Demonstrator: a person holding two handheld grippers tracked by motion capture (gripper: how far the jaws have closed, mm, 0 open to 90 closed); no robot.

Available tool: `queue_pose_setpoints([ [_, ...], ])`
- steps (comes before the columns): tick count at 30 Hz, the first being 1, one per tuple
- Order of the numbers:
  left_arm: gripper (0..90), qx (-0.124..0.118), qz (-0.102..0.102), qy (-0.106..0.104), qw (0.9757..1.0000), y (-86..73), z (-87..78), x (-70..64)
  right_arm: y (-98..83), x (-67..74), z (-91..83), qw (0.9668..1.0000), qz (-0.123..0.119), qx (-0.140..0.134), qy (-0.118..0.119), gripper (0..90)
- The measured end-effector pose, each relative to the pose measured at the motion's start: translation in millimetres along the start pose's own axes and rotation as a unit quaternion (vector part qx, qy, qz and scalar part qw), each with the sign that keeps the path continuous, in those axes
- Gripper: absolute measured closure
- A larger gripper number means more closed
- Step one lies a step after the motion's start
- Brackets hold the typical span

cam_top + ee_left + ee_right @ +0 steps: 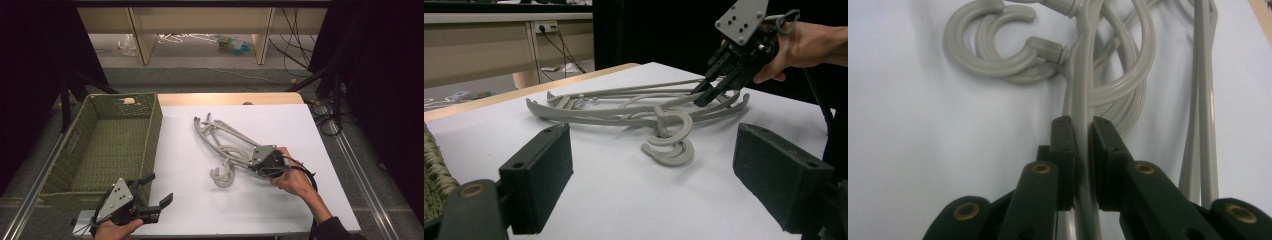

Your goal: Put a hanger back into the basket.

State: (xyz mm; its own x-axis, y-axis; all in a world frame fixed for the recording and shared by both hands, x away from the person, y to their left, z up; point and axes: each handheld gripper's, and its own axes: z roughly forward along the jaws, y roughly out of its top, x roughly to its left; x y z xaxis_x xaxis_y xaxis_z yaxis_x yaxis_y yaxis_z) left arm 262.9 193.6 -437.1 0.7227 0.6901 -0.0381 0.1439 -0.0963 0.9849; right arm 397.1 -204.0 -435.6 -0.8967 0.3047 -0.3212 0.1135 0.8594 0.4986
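Observation:
A pile of grey plastic hangers (225, 142) lies tangled in the middle of the white table top (290, 125), hooks toward me. My right gripper (250, 165) is shut on the thin arm of one hanger (1083, 90), which runs between its two jaws in the right gripper view (1082, 125). The left gripper view shows that gripper (704, 95) pinching the near side of the hanger pile (624, 107). My left gripper (159, 189) is held at the table's front left, open, with nothing between its jaws (651, 135).
A green woven basket (150, 130) stands at the left of the table, right beside my left gripper; its rim (431, 170) shows at the left gripper view's edge. Behind the table are wooden shelving and loose cables on the floor.

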Motion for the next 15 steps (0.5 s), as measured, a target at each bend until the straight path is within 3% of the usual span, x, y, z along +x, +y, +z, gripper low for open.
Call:
queue_pose_setpoints([
  [9, 16.1, 0.002, 0.0, 0.0, 1.0, -0.4, -0.3, -0.4, 2.7, 0.8, -19.1, 0.9995, -0.017, -0.025, 0.011, 82.2],
  [15, 16.8, 0.008, 0.014, 0.006, 0.9999, -0.8, -0.1, -0.2, 4.7, 9.5, -38.6, 0.9981, -0.026, -0.054, 0.014, 82.2],
])
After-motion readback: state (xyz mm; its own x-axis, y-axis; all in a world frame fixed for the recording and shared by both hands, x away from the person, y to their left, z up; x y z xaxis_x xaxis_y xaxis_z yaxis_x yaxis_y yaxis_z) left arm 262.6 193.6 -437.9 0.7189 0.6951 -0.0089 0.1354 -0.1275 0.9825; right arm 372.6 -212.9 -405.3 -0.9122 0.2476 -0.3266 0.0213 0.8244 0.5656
